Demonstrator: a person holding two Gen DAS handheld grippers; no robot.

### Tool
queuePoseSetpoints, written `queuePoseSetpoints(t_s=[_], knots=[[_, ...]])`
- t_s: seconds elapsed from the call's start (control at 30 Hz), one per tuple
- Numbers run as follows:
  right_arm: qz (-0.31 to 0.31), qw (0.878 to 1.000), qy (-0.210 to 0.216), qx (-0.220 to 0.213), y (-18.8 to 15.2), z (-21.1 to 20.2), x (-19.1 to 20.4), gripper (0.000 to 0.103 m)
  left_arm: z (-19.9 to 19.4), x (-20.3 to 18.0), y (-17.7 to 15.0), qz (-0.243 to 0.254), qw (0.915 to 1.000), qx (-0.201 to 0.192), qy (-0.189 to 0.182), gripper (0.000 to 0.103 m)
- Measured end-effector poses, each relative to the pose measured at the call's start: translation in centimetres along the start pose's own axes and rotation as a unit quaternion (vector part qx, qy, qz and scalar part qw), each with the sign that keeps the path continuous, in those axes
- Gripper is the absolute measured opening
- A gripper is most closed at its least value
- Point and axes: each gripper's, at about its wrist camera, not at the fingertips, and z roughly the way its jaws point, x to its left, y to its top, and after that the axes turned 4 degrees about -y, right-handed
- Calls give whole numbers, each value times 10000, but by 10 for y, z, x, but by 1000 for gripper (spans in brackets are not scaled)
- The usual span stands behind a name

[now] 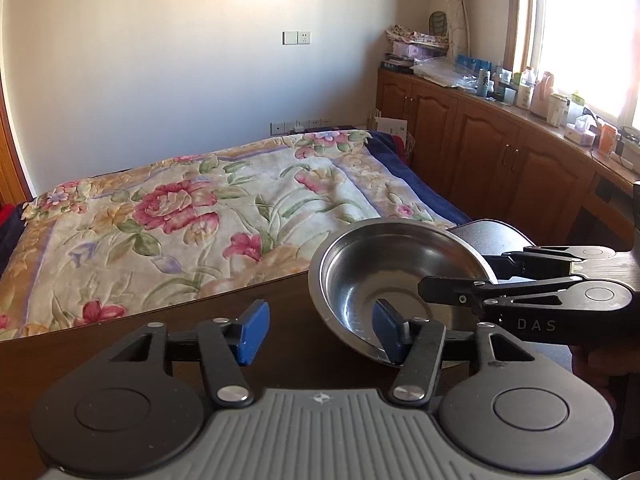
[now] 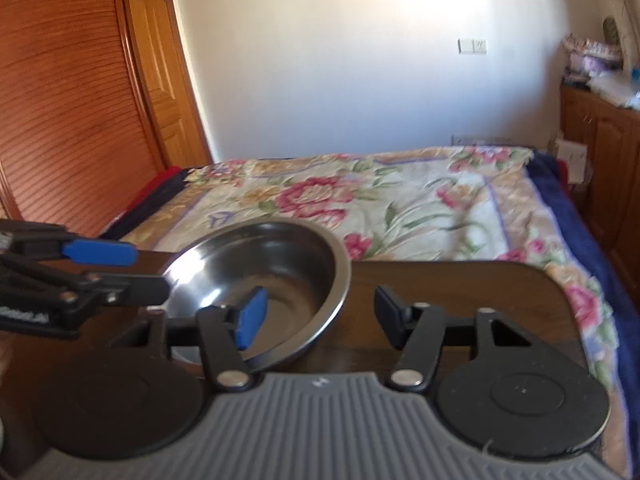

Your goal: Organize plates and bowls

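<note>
A steel bowl is over the dark wooden table, tilted; its underside is hidden. My left gripper is open: its right blue pad is inside the bowl over the near rim, and its left pad is outside, apart from the wall. My right gripper is open too, with its left pad inside the bowl and its right finger outside, clear of the wall. In the left wrist view the right gripper straddles the bowl's right rim. In the right wrist view the left gripper is at the left rim.
Beyond the table's far edge lies a bed with a floral blanket. Wooden cabinets topped with bottles and boxes line the right wall under a window. A louvred wooden door stands at the left. The table's rounded right corner is near.
</note>
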Motion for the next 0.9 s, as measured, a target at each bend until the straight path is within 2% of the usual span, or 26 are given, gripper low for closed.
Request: queuePoseSetpoints(t_s=[0.17, 0.23, 0.33, 0.43, 0.6, 0.9], knots=[[14, 9999, 125, 44, -2, 0, 3, 43, 6, 0, -2, -29, 10000, 63, -33, 45], [-11, 9999, 147, 62, -2, 2, 4, 38, 9, 0, -3, -18, 9999, 86, -60, 33], [-48, 9998, 193, 30, -2, 1, 4, 34, 17, 2, -6, -49, 9996, 261, -77, 23], [-141, 9996, 251, 54, -4, 0, 9, 29, 19, 1, -8, 55, 9996, 288, -20, 19], [-262, 9994, 216, 81, -3, 0, 12, 19, 17, 1, -9, -42, 9996, 280, -49, 18], [-148, 9995, 275, 31, -3, 0, 9, 16, 11, -5, -8, 84, 9997, 225, 43, 18]])
